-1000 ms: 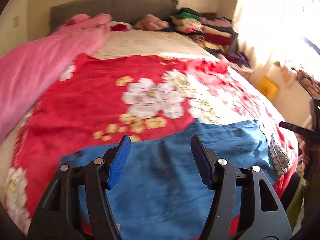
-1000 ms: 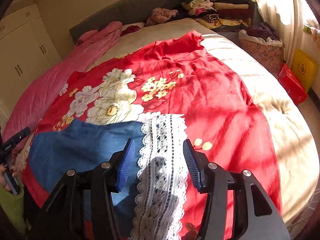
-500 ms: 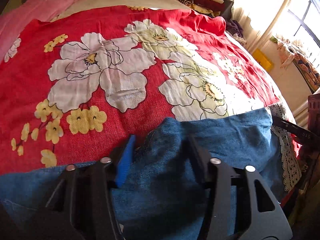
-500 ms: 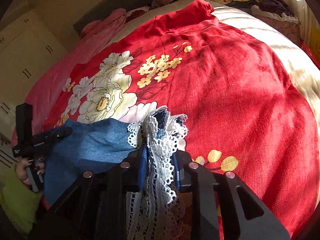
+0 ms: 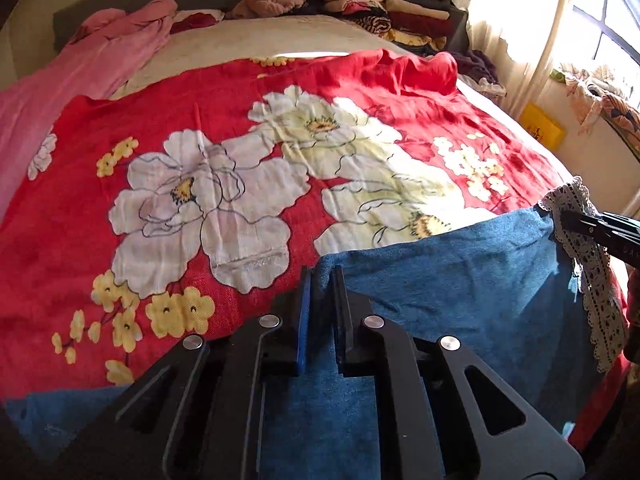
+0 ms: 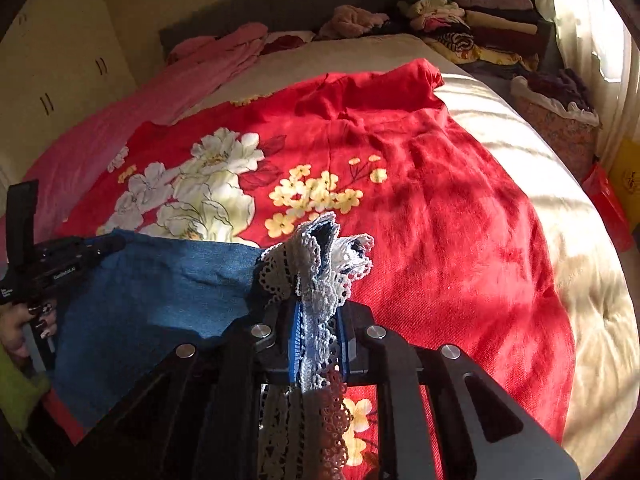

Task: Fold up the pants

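Left wrist view is showing the blue denim pants (image 5: 460, 300) lying across the near end of a red flowered blanket (image 5: 224, 168), their upper edge running from the left gripper (image 5: 322, 312) over to the lace hem (image 5: 592, 272) at the far right. The left gripper's fingers (image 5: 303, 316) are pinching together on a fold of the denim at that upper edge. At the lace hem, the black tip of the right gripper (image 5: 600, 226) is reaching in and touching the trim.

From the right wrist view, the right gripper (image 6: 318, 332) is clamping its fingers (image 6: 295, 336) on the bunched lace hem (image 6: 316, 268), which is standing up above the fingers with dark denim showing inside it. The pants (image 6: 160, 292) are stretching away from the hem toward the left gripper (image 6: 60, 264), which a hand (image 6: 20, 324) is holding at the pants' far left end.

Beyond the pants, the blanket (image 6: 420, 200) is covering most of a bed (image 6: 540, 160) with a cream sheet. A pink cover (image 5: 80, 72) is lying along the blanket's left side. Past the blanket, a stack of folded clothes (image 5: 392, 12) is sitting by the grey headboard (image 6: 288, 0), and a laundry basket (image 6: 560, 120) is standing to the blanket's right.
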Tool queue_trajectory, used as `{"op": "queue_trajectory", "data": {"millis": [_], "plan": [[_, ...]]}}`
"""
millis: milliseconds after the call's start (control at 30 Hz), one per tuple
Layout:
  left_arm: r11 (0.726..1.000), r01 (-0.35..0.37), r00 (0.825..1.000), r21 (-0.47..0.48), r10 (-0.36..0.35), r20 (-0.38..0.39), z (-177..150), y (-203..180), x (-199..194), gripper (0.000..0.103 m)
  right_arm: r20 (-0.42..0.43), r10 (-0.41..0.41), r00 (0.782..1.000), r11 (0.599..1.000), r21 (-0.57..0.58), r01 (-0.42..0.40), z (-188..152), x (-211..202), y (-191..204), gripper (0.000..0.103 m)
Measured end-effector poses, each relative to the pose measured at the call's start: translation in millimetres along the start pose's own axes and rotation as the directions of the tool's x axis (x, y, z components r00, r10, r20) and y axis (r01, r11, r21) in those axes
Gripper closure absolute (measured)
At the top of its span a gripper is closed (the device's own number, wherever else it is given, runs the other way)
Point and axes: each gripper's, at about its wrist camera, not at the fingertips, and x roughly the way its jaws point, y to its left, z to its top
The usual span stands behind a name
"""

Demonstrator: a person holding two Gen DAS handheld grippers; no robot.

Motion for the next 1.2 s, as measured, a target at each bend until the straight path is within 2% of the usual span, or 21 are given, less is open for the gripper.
{"op": "queue_trajectory", "data": {"millis": [33,100,133,167,200,233,300,367,467,533,600,667,767,900,933,967,1000,1067,1133,1200], "plan": [[1.000,0.007,1.000,-0.011,-0.007,-0.012,-4.4,2.4,7.8,0.098,-0.021,-0.012,1.000,1.000,-0.006,0.012,-4.0,10.1,-0.4,0.087],[0.999,0.025,1.000,-0.035,-0.025,-0.006,-9.6,7.2,10.6,0.095,-0.008,-0.011,1.000,1.000,0.022,0.012,-9.5,12.8,-3.4,0.085],[0.998,0.035,0.999,-0.045,-0.036,-0.008,-10.3,9.1,8.2,0.092,0.006,-0.006,1.000,0.999,0.046,0.005,-10.3,7.9,-6.7,0.078],[0.997,0.045,0.999,-0.059,-0.046,-0.012,-10.1,11.7,5.0,0.081,0.025,-0.015,1.000,0.997,0.071,0.013,-11.5,-0.9,-9.8,0.065],[0.996,0.044,0.999,-0.077,-0.045,-0.010,-10.4,16.2,-1.0,0.074,0.047,-0.017,0.999,0.995,0.096,0.012,-13.4,-11.9,-13.9,0.060],[0.995,0.039,0.999,-0.089,-0.040,-0.005,-11.0,20.2,-8.9,0.063,0.074,-0.002,0.997,0.991,0.131,-0.008,-17.1,-26.1,-18.5,0.058],[0.993,0.039,0.999,-0.114,-0.037,0.021,-15.6,31.2,-30.0,0.061,0.126,0.082,0.989,0.969,0.223,-0.109,-28.1,-54.1,-29.2,0.058],[0.990,0.036,0.998,-0.137,-0.029,0.050,-24.9,41.2,-52.5,0.052,0.166,0.151,0.974,0.936,0.292,-0.195,-44.4,-77.5,-36.9,0.046],[0.981,0.026,0.996,-0.195,-0.010,0.085,-47.2,60.8,-84.7,0.045,0.176,0.186,0.967,0.920,0.313,-0.234,-71.2,-101.6,-36.0,0.045],[0.969,0.053,0.996,-0.242,-0.034,0.081,-66.5,73.2,-100.2,0.045,0.146,0.197,0.969,0.919,0.318,-0.235,-88.3,-106.7,-29.6,0.045],[0.966,0.060,0.996,-0.250,-0.043,0.074,-87.8,80.3,-114.6,0.044,0.094,0.189,0.978,0.923,0.324,-0.209,-103.3,-104.3,-23.2,0.045],[0.970,0.033,0.998,-0.240,-0.017,0.065,-103.0,82.5,-124.2,0.044,0.056,0.173,0.983,0.930,0.320,-0.182,-114.1,-98.5,-17.2,0.045],[0.977,-0.017,0.999,-0.212,0.027,0.042,-114.5,79.8,-122.5,0.043,0.022,0.164,0.986,0.931,0.327,-0.162,-117.5,-87.0,-13.5,0.045],[0.973,-0.099,0.995,-0.210,0.096,-0.023,-122.6,84.6,-109.5,0.042,-0.046,0.191,0.980,0.940,0.297,-0.169,-116.8,-68.7,-1.2,0.047],[0.972,-0.106,0.994,-0.208,0.102,-0.029,-123.8,85.9,-107.2,0.042,-0.060,0.177,0.982,0.947,0.284,-0.153,-117.9,-65.4,1.8,0.057],[0.972,-0.116,0.993,-0.203,0.112,-0.034,-124.6,85.4,-106.1,0.042,-0.061,0.166,0.984,0.950,0.276,-0.143,-118.6,-65.8,3.4,0.076],[0.972,-0.130,0.992,-0.195,0.125,-0.035,-125.8,85.0,-106.1,0.042,-0.051,0.172,0.984,0.949,0.276,-0.152,-118.7,-69.3,3.5,0.083],[0.972,-0.136,0.991,-0.194,0.131,-0.036,-126.9,84.8,-108.5,0.042,-0.029,0.129,0.991,0.962,0.246,-0.118,-118.9,-85.9,6.2,0.089],[0.970,-0.140,0.990,-0.201,0.136,-0.034,-127.6,88.8,-112.2,0.042,-0.027,0.077,0.997,0.979,0.192,-0.070,-119.0,-96.3,11.6,0.089],[0.968,-0.125,0.992,-0.216,0.122,-0.027,-129.2,93.5,-113.9,0.042,-0.060,0.042,0.997,0.986,0.167,-0.032,-122.3,-90.4,14.5,0.089]]}}
